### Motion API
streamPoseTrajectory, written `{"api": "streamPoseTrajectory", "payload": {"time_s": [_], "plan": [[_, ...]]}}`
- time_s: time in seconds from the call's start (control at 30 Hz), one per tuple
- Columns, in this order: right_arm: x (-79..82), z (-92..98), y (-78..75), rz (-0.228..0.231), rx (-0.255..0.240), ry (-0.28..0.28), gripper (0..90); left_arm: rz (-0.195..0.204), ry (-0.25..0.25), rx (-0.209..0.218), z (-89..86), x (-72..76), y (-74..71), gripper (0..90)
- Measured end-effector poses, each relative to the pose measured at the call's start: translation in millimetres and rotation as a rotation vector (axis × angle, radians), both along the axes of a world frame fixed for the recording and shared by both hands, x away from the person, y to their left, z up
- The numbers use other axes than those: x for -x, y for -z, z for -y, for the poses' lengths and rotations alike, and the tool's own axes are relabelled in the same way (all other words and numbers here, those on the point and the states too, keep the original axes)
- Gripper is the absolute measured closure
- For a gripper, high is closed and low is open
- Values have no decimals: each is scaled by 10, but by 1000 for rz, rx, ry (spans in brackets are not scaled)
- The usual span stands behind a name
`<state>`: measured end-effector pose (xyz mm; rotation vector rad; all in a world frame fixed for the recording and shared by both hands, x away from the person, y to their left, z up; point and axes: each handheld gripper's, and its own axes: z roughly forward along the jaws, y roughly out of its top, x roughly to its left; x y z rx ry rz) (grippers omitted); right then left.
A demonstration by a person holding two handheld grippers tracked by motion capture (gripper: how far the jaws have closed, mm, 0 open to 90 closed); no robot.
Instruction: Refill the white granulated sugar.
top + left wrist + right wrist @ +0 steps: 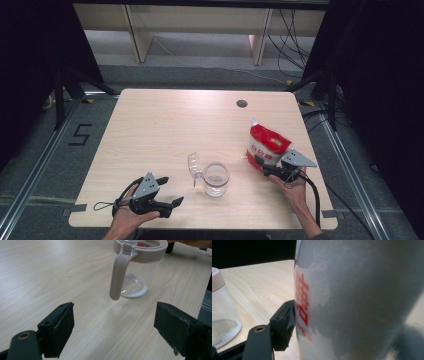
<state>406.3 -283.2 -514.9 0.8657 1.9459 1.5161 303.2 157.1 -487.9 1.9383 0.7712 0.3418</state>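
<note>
On the tabletop [165, 120] in the high view, your right gripper [264, 166] sat at four o'clock, jaws around the base of the upright red-and-white bag [267, 145]; your left gripper [169, 191] rested at seven o'clock, with the clear jar [216, 178] between them. In the left gripper view, your jaws gaped wide and empty, the jar's handle [117, 277] at twelve o'clock. In the right gripper view, one pad pressed the bag [362, 297]; the jar [222, 307] stood at nine o'clock.
</note>
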Motion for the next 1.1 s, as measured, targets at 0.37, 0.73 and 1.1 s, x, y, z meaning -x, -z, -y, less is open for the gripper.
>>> {"api": "streamPoseTrajectory", "payload": {"time_s": [0.37, 0.73, 1.1], "plan": [[31, -29, 2, -9, -35, 4, 435, -3, 6, -4, 6, 2, -2, 161], [71, -16, -23, -32, -14, 0, 465, -4, 3, 5, 1, -2, -1, 162], [131, 23, -149, 75, 57, -18, 473, -2, 6, -1, -15, -6, -8, 162]]}}
